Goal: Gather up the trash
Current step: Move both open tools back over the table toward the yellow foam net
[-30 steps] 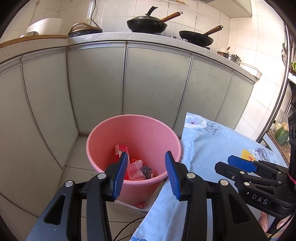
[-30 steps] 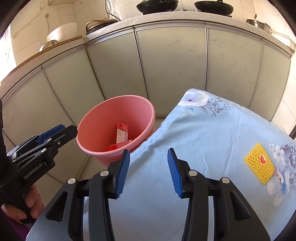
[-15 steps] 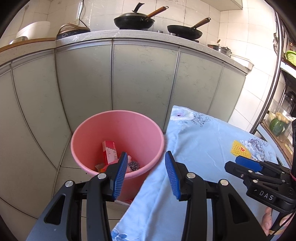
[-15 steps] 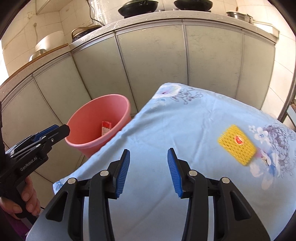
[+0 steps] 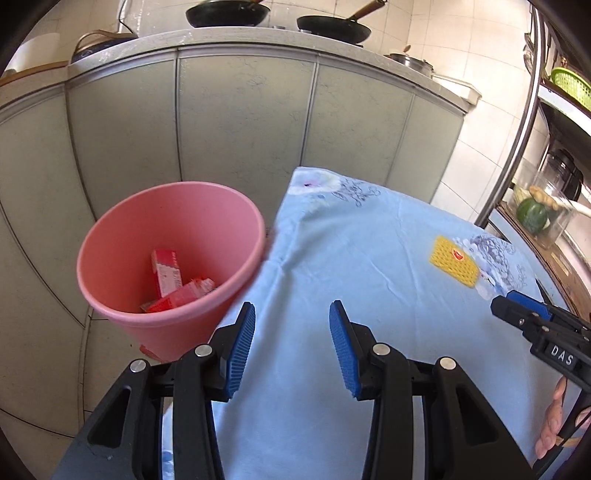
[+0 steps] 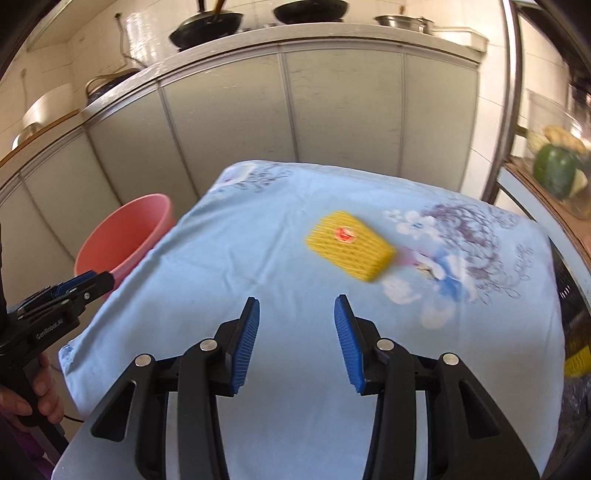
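Nearest, my left gripper (image 5: 291, 339) stands with its jaws spread apart and nothing between them, above the near part of the blue flowered cloth (image 5: 351, 258). My right gripper (image 6: 297, 339) is likewise released and empty over the same cloth; its own body is cut off at the lower edge of the right wrist view. In the left wrist view only the front of my right gripper enters from the right margin, with part of my right hand (image 5: 554, 421) below it.

Further out, the yellow foam net (image 6: 349, 249) with a red sticker lies flat on the cloth, ahead and slightly right of my right gripper; it is smeared by motion blur there, sharper in the left wrist view. A second yellow scrap (image 6: 576, 360) at the right edge is too cropped to identify.

Left of the cloth stands the pink bucket (image 5: 110, 288), its rim touching or just beside the cloth's edge; I cannot tell which. Red cartons (image 5: 168, 275) lie inside it, partly hidden by the wall.

Farthest, grey cabinets (image 5: 240, 118) carry a counter with pans (image 5: 334, 27), cropped at the top.
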The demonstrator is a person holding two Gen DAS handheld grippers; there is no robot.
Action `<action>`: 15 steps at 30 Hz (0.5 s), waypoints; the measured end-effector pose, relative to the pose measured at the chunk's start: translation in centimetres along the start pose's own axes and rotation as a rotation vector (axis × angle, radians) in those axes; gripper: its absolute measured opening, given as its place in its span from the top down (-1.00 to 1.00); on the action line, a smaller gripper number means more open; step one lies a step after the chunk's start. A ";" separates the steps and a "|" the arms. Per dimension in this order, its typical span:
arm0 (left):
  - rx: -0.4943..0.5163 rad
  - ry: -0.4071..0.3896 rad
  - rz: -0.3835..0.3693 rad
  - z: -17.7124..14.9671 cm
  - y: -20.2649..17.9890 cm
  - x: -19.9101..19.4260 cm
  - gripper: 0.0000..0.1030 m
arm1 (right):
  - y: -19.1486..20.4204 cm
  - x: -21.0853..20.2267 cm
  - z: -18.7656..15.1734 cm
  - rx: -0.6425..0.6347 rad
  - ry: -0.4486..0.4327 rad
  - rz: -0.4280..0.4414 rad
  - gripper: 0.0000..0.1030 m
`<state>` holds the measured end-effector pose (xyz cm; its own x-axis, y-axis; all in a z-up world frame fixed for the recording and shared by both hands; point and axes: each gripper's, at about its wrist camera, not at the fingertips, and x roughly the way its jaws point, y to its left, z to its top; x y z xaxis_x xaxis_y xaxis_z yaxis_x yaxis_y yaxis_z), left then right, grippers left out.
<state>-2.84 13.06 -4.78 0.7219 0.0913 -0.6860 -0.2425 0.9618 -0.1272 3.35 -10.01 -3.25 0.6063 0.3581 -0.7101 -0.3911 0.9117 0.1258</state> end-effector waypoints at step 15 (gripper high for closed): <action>0.080 0.055 -0.044 -1.1 -3.4 2.2 0.20 | -9.3 -0.8 -1.8 0.174 0.012 -0.178 0.16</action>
<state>-1.16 9.68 -6.68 0.6934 0.0368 -0.7196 -0.1575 0.9823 -0.1016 5.24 -19.11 -5.16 0.6465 0.1870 -0.7397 -0.1526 0.9816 0.1147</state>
